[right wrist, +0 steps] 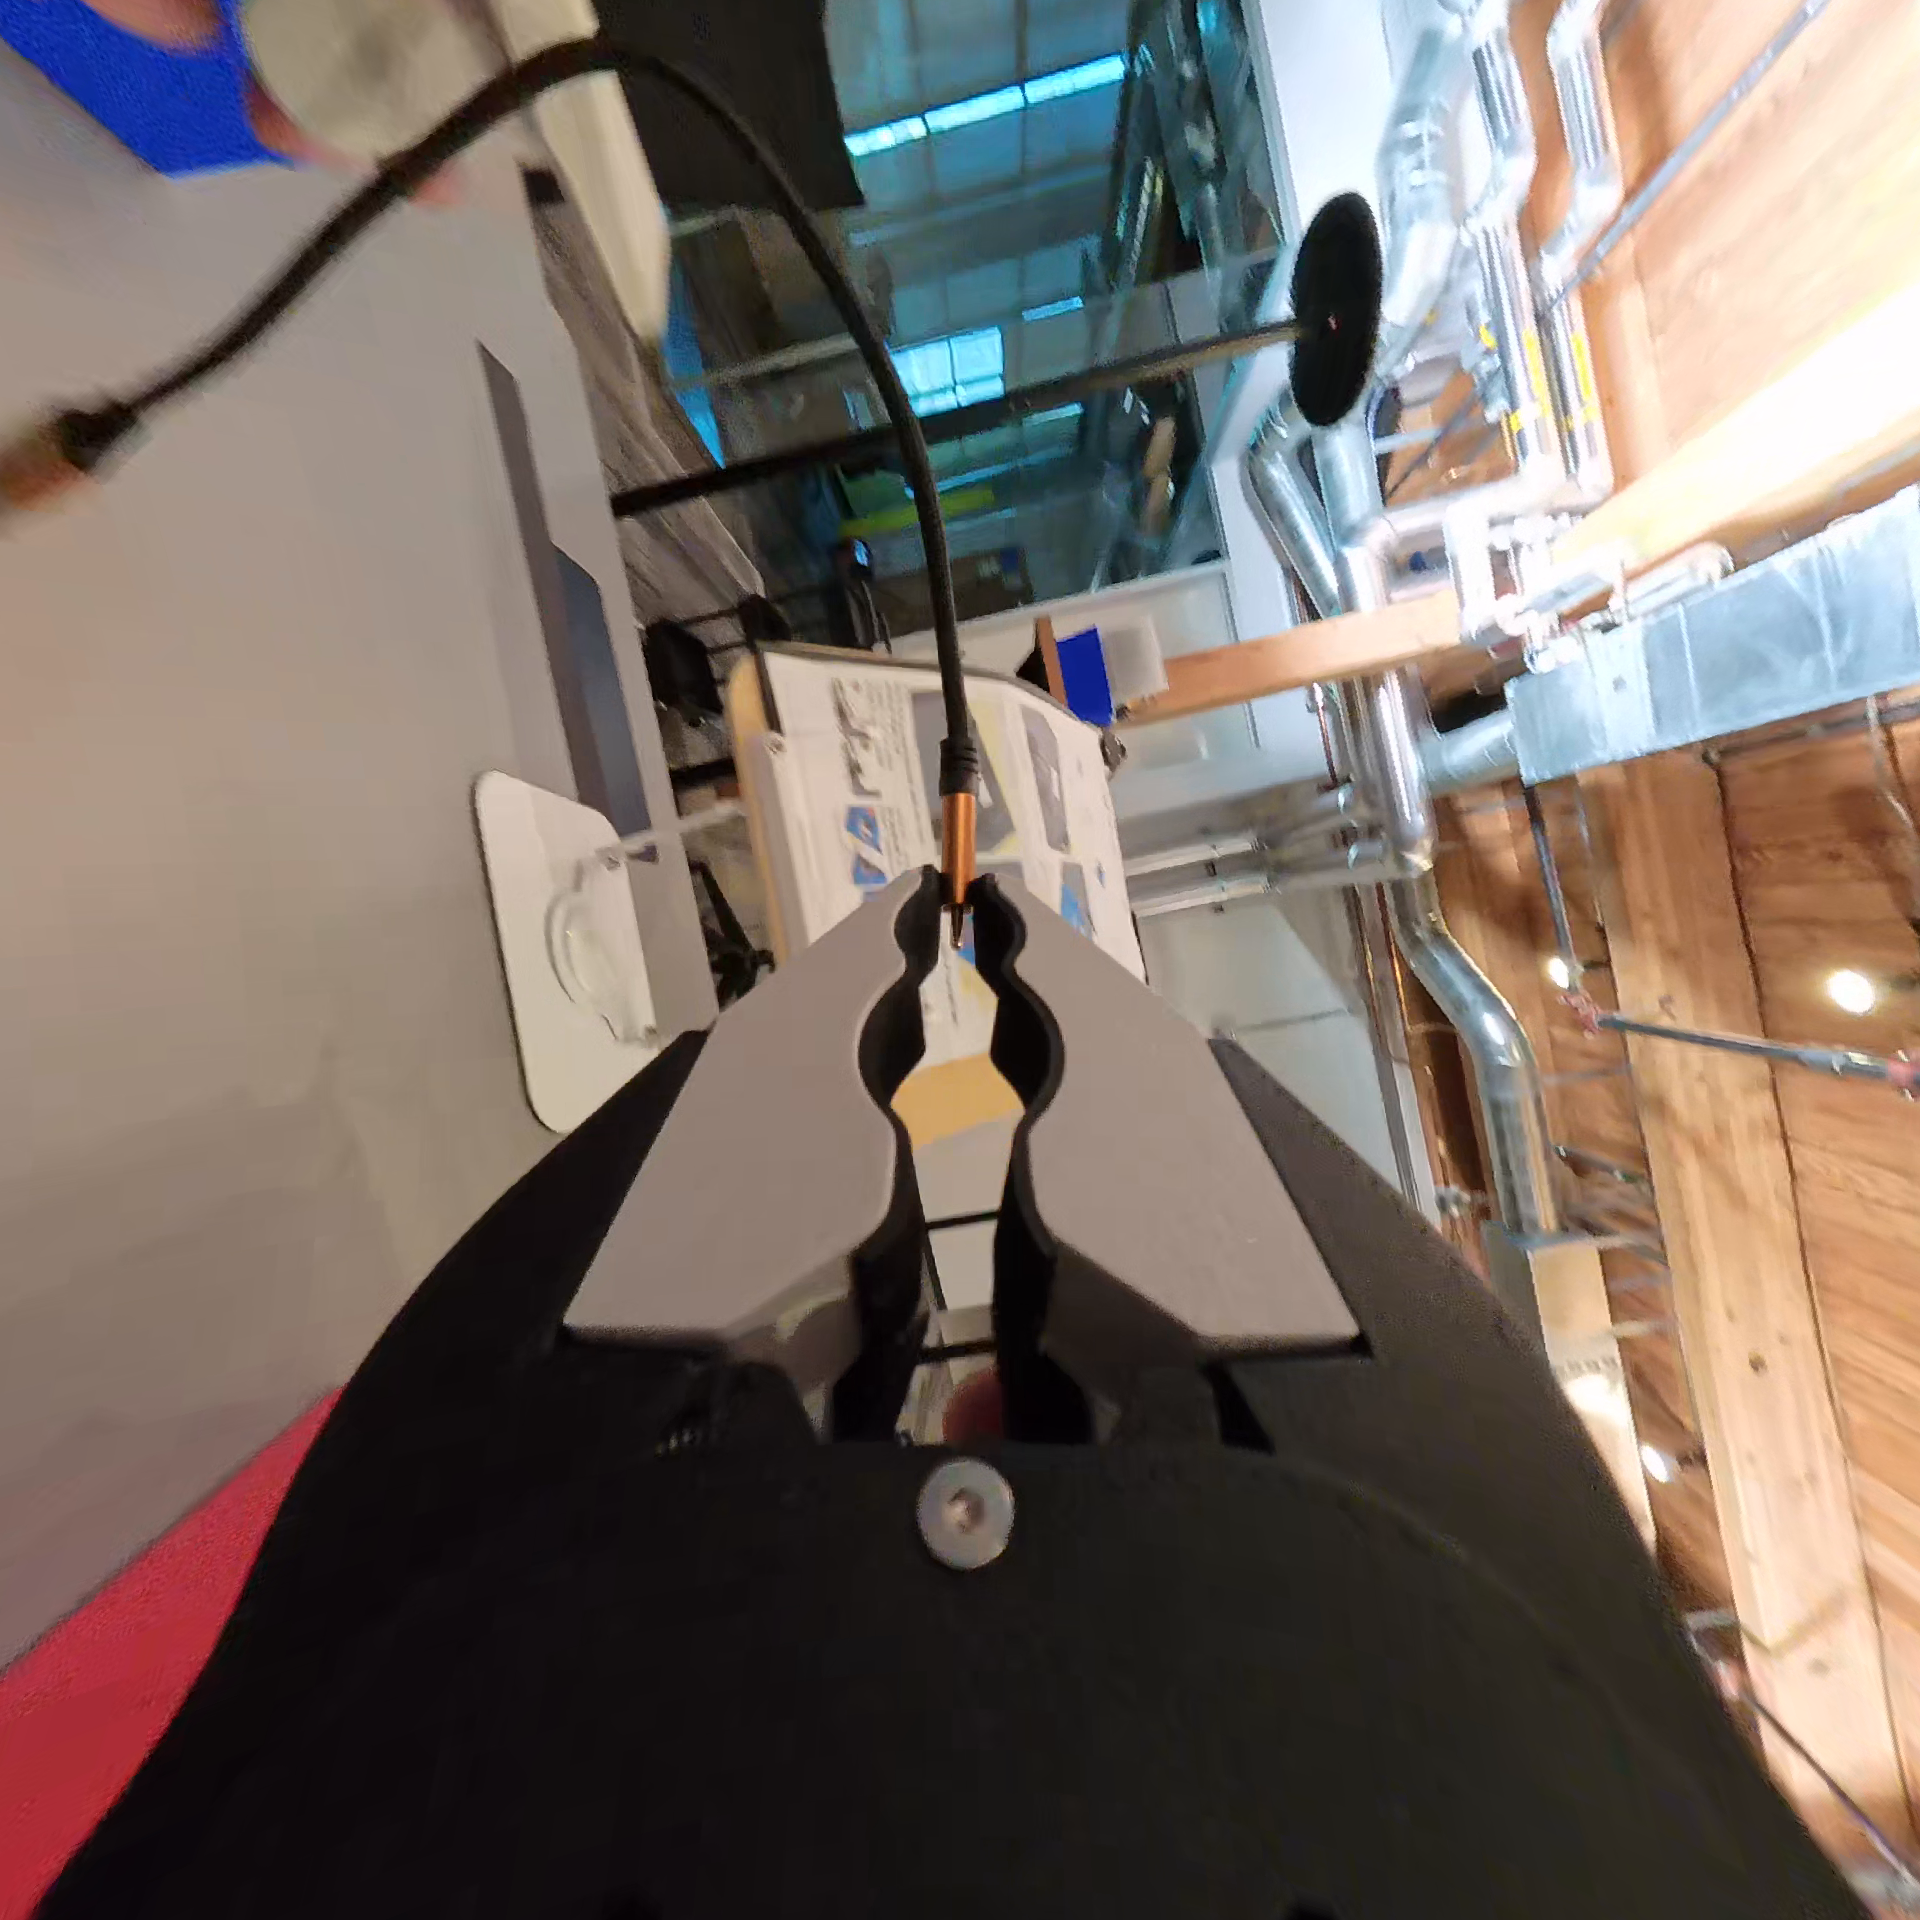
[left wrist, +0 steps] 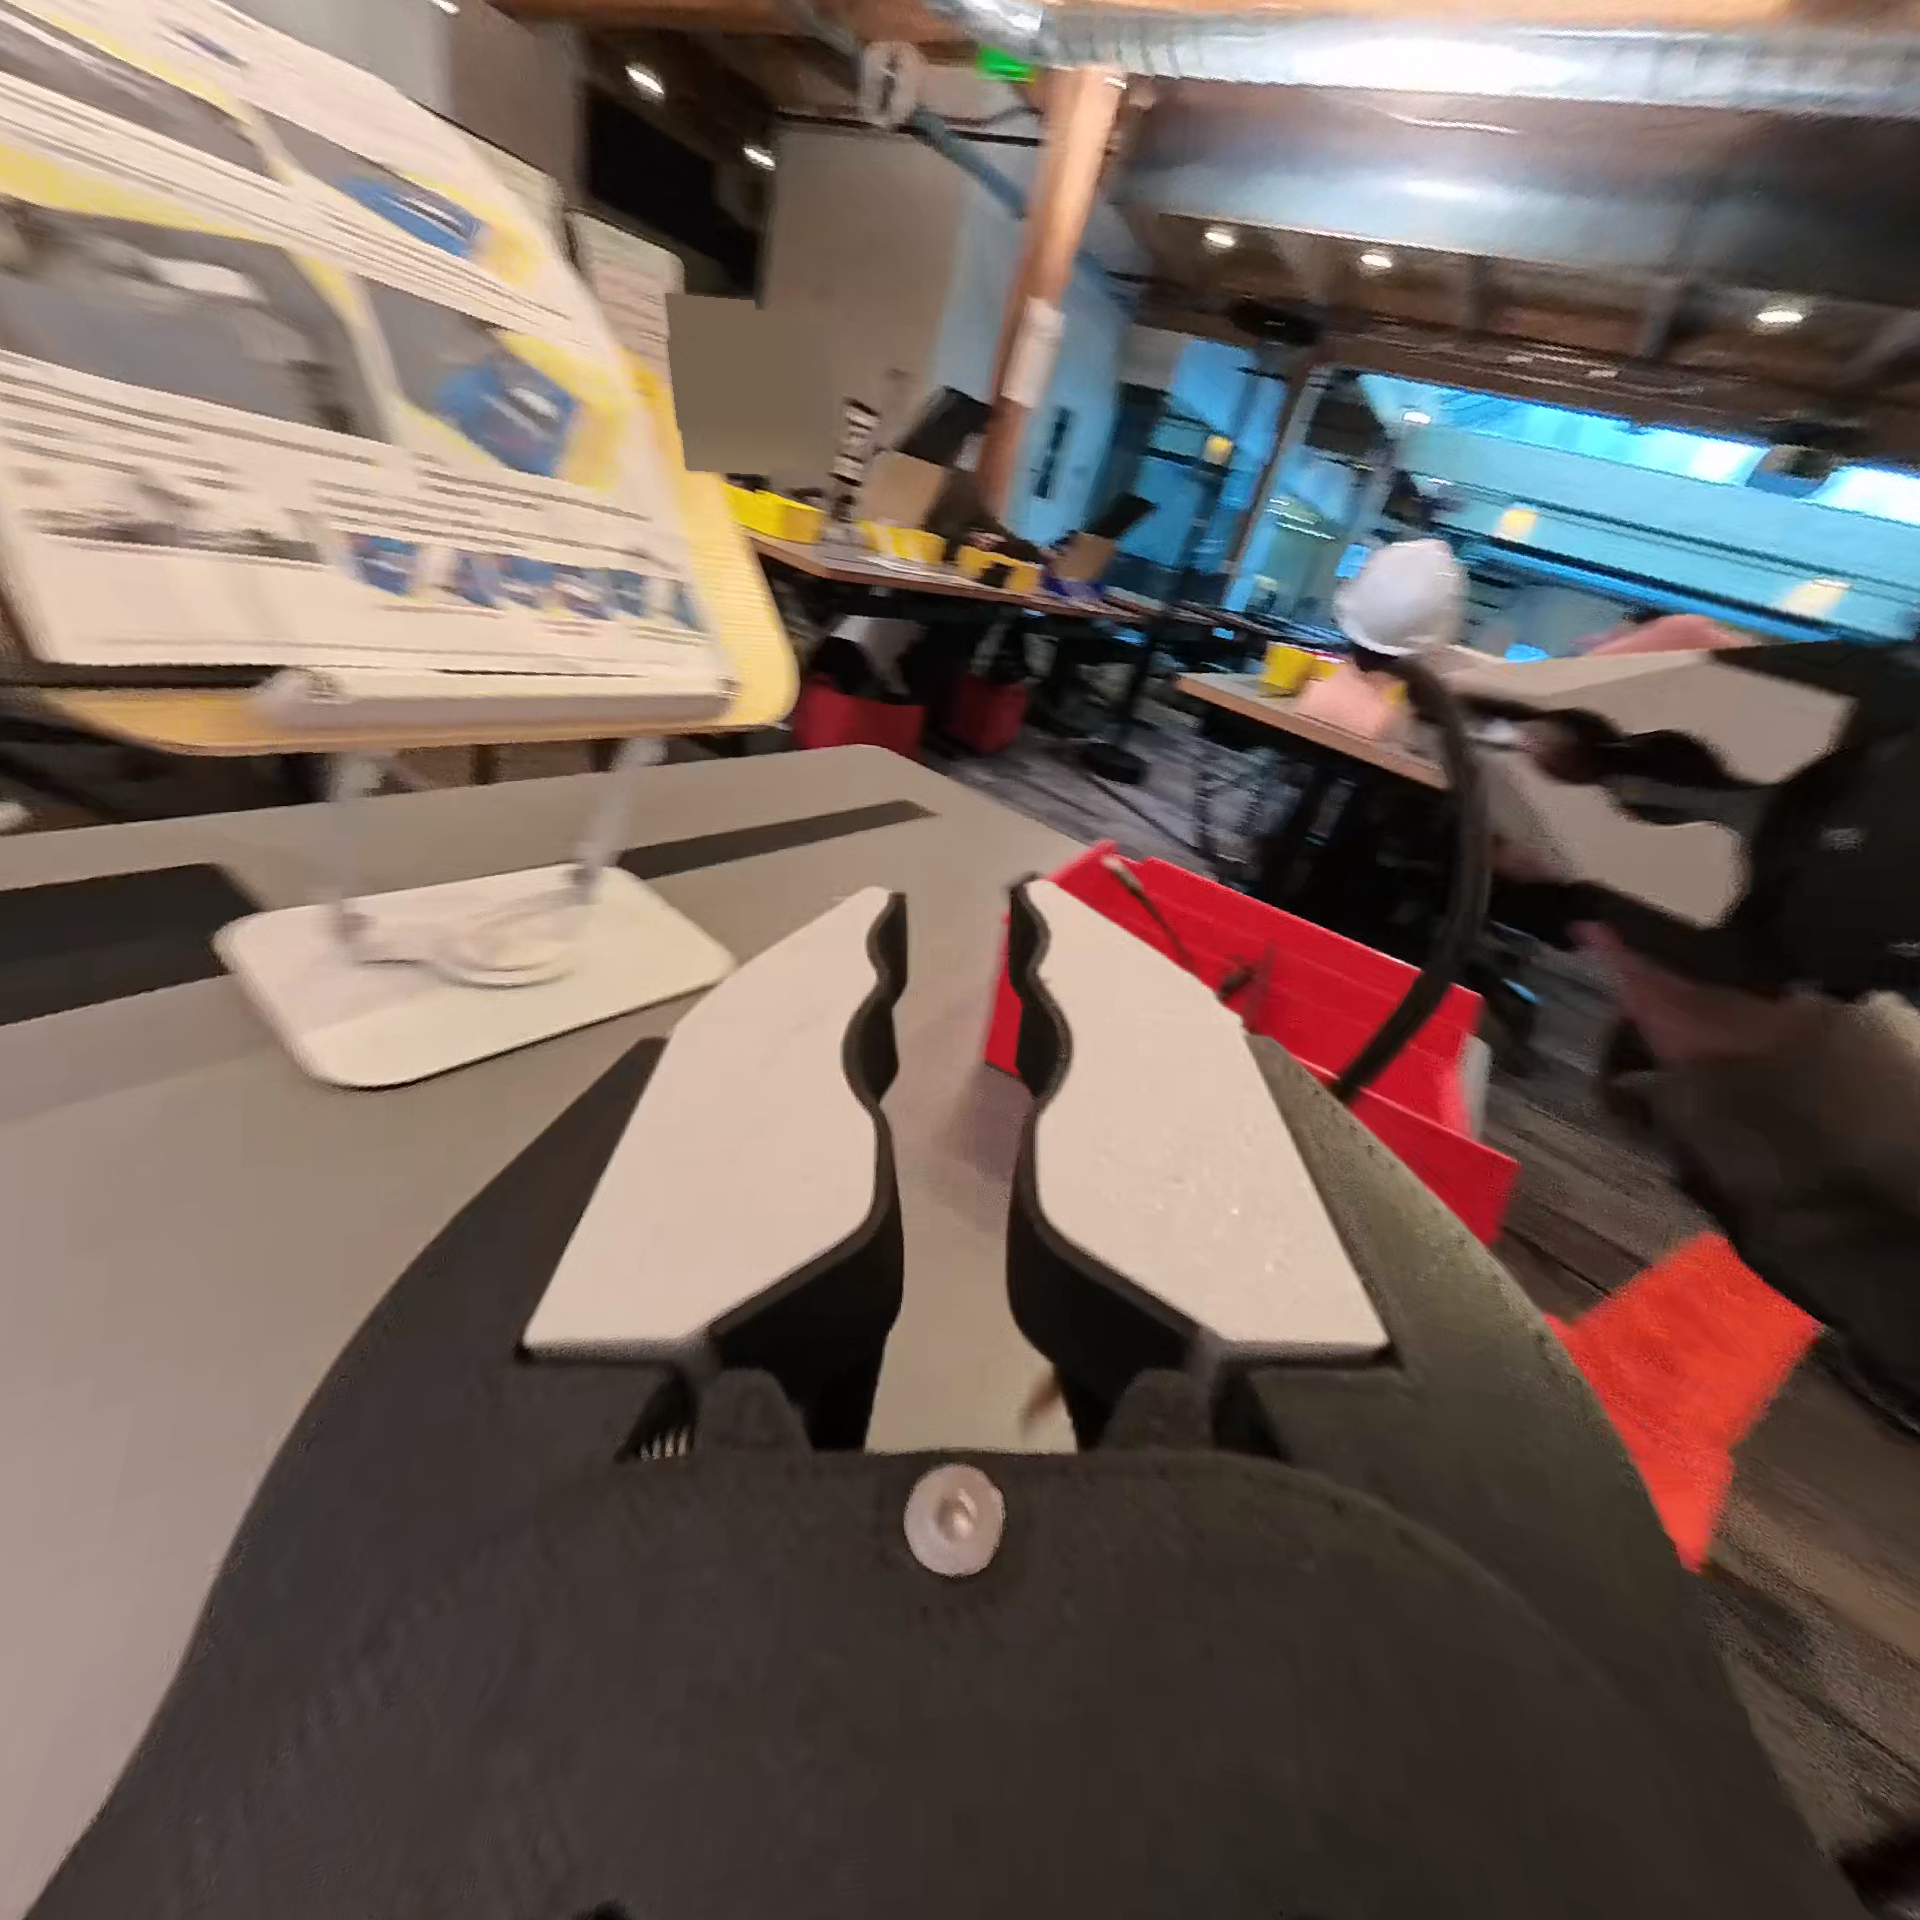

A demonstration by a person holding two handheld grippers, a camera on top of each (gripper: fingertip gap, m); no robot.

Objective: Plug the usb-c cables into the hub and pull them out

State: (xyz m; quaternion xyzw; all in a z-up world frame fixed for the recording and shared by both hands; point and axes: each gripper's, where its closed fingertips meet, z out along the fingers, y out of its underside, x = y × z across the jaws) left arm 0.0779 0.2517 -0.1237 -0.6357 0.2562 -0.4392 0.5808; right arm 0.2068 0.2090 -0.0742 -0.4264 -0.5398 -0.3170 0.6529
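My right gripper (right wrist: pixel 954 906) is turned on its side and shut at the very tips on the orange metal plug (right wrist: pixel 958 831) of a black USB-C cable (right wrist: pixel 883 343). The cable arcs away to its other plug (right wrist: pixel 62 452), which hangs blurred over the grey table (right wrist: pixel 260 831). In the left wrist view the same cable (left wrist: pixel 1465 883) curves down from the right gripper (left wrist: pixel 1527 810) toward a red bin (left wrist: pixel 1278 997). My left gripper (left wrist: pixel 956 914) is open and empty, held low over the table (left wrist: pixel 156 1195). No hub is in view.
A document stand with printed sheets (left wrist: pixel 343 447) rests on a white base (left wrist: pixel 468 977) at the table's left; it also shows in the right wrist view (right wrist: pixel 561 935). A blue sleeve (right wrist: pixel 135 94) is at the far side. Orange tape (left wrist: pixel 1683 1371) marks the floor. The tips of one gripper are about 15 cm away from the tips of the other.
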